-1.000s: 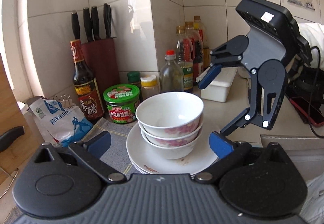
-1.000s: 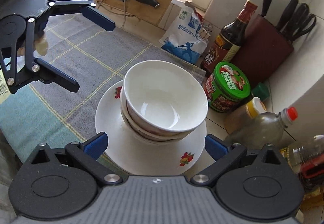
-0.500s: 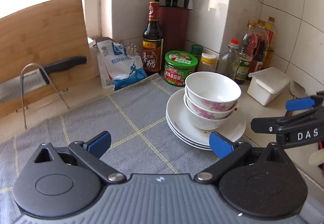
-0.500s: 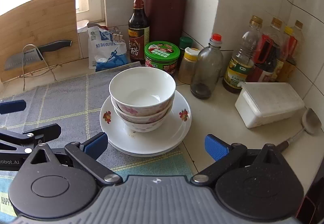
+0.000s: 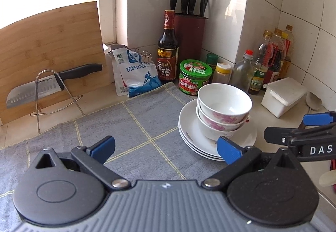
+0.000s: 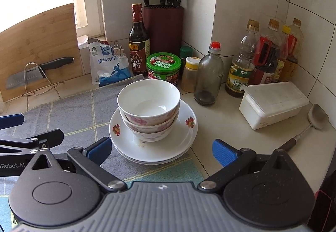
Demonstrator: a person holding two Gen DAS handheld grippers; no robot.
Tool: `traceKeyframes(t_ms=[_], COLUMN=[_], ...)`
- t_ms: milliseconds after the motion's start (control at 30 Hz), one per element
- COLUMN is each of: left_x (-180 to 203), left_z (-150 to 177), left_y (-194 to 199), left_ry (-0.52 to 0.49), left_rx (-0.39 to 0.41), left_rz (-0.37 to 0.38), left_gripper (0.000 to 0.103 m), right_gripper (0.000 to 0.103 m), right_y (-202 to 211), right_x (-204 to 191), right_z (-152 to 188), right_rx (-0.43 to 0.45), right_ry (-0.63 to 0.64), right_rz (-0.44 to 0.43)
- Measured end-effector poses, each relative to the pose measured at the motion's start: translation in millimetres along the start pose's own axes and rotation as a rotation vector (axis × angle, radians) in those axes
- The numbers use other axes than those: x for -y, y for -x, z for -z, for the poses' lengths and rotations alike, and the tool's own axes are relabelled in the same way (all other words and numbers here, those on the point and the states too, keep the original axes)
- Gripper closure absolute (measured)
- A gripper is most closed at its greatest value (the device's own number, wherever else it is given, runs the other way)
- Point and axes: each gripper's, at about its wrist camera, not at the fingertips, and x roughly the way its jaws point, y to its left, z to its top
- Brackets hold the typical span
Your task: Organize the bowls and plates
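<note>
- Worktop (image 6: pixel 220 127), grey cloth (image 5: pixel 136 123) over its left part; bottles, knife block, jar at the back wall.
- Plates (image 6: pixel 180 144): 3 stacked, half on the cloth edge, half on bare worktop.
- Bowls (image 6: pixel 149 106): 3 nested, sitting on the top plate, slightly left of centre.
- Judgement: stacking looks complete; the step in hand is clearing away. Do it well by backing each tool straight off, level, without clipping a plate rim.
- Left tool (image 5: pixel 166 146): jaws wide open, holding nothing, touching nothing, over the cloth, just left of the plates.
- Right tool (image 6: pixel 161 151): jaws wide open, empty, near the plates' front rim, apart from it.
</note>
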Motion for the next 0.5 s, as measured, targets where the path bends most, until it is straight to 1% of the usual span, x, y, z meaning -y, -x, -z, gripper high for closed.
traceKeyframes(t_ms=[500], left_x=[1.4], left_z=[-3.6], left_y=[-4.0], left_ry=[0.006], left_rx=[-0.004], left_rz=[-0.017], left_gripper=[0.001], right_gripper=[0.000], right_y=[-3.8], right_x=[0.8], right_z=[-3.1], right_rx=[-0.006], right_ry=[-0.005], right_rz=[-0.024])
